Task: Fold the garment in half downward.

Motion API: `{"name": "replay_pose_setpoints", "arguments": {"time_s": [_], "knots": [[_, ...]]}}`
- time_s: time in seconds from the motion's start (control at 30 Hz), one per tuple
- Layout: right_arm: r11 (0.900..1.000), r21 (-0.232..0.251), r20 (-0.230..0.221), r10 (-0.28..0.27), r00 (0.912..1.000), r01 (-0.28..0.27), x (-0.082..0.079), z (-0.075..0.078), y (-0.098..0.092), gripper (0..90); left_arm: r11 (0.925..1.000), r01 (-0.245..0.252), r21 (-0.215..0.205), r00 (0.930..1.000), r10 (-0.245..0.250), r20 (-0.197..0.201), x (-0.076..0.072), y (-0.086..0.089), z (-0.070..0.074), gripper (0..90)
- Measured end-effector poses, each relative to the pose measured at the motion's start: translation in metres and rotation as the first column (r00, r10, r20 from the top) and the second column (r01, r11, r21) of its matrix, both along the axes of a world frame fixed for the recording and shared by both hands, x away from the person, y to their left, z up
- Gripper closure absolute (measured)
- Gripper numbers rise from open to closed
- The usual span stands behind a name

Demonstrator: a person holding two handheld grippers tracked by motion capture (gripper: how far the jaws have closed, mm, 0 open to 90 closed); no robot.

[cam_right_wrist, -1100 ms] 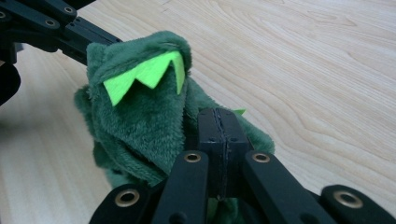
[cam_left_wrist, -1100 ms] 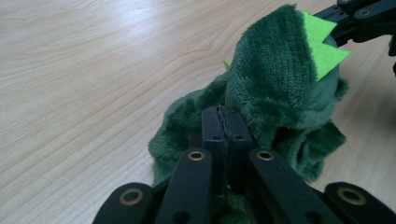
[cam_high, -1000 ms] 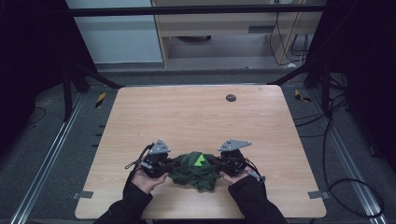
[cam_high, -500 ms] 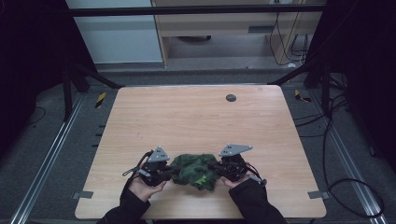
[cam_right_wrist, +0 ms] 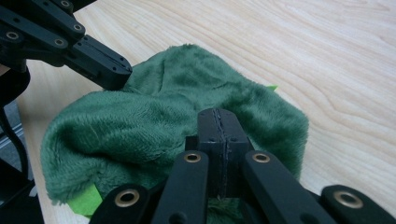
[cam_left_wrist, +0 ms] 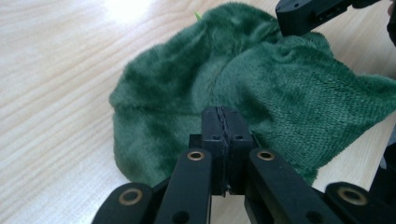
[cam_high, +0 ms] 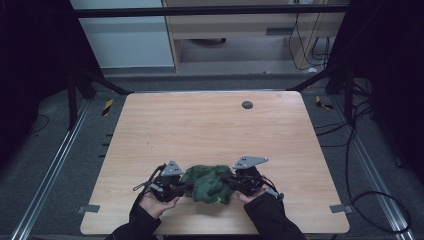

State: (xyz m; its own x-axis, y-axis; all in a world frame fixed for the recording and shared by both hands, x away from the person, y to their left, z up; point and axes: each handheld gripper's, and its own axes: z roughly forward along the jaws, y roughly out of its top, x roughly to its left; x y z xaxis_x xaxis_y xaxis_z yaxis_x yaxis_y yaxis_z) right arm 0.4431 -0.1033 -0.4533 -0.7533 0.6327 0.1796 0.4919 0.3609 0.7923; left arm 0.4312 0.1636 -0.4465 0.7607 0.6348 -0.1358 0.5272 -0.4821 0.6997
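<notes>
The green cloth (cam_high: 209, 183) lies bunched on the table (cam_high: 210, 130) between the two hand-held grippers, the left hand-held gripper (cam_left_wrist: 223, 140) and the right hand-held gripper (cam_right_wrist: 219, 140) each clenched with jaws pressed together at an opposite edge of it, probably to lift or spread the bundle from both sides at once. Whether either pair of jaws actually pinches fabric is hard to tell, since the pile hides the contact (the jaws look fully closed on themselves). A bright green tab (cam_right_wrist: 85, 203) sticks out under the cloth below the right hand-held gripper, its purpose unclear.
</notes>
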Motion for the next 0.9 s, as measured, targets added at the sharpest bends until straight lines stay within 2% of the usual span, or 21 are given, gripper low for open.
{"name": "replay_pose_setpoints", "arguments": {"time_s": [0.47,0.73,0.9], "knots": [[1.0,-0.018,-0.03,0.004,0.9995,-0.005,-0.011,-0.012,-0.004,90.0,0.9992,0.004,0.039,0.9994,-0.003,-0.035,-0.007,-0.002,-0.015,89.3],[0.999,-0.048,-0.04,-0.004,0.9992,0.002,-0.011,-0.022,-0.004,90.0,0.9976,0.005,0.069,0.9995,-0.003,-0.033,-0.006,-0.005,-0.022,89.5],[0.998,-0.059,-0.041,0.0,0.9992,-0.002,-0.011,-0.026,-0.001,90.0,0.9975,0.006,0.071,0.9993,-0.003,-0.037,-0.006,-0.006,-0.024,89.5]]}}
